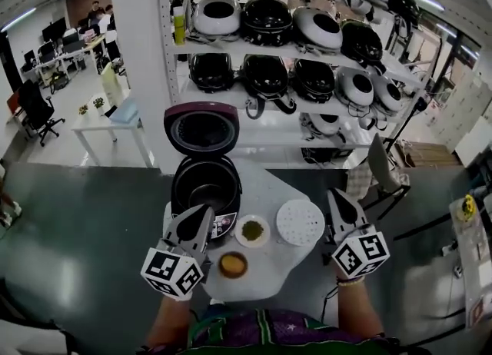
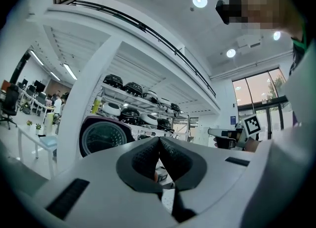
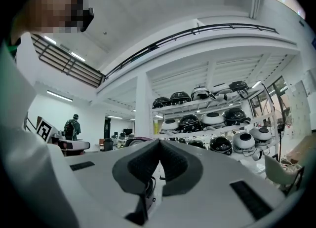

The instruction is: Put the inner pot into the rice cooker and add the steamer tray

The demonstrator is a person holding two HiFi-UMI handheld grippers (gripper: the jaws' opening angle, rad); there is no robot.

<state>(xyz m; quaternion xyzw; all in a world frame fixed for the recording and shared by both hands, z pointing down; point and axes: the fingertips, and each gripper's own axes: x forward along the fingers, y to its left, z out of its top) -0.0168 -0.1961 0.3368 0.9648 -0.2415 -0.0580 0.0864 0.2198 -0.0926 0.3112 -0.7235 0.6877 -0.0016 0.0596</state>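
In the head view a dark rice cooker [image 1: 206, 186] stands on the white table [image 1: 265, 180] with its purple-rimmed lid [image 1: 201, 127] swung up. Its hollow looks dark and glossy; I cannot tell whether the inner pot sits in it. The white perforated steamer tray [image 1: 300, 222] lies flat to the right of the cooker. My left gripper [image 1: 207, 210] is shut and holds nothing, its tips at the cooker's front. My right gripper [image 1: 333, 194] is shut and holds nothing, just right of the tray. In the left gripper view the left gripper [image 2: 159, 140] points level toward the lid [image 2: 104, 138]; the right gripper view shows the right gripper [image 3: 159, 143] with its pads together.
A small dish with green contents [image 1: 252, 230] and a bowl with brown contents [image 1: 233, 264] sit on the table in front of the cooker. Shelves of several rice cookers [image 1: 292, 46] stand behind. A chair [image 1: 380, 165] is at the right, and a white side table [image 1: 108, 123] at the left.
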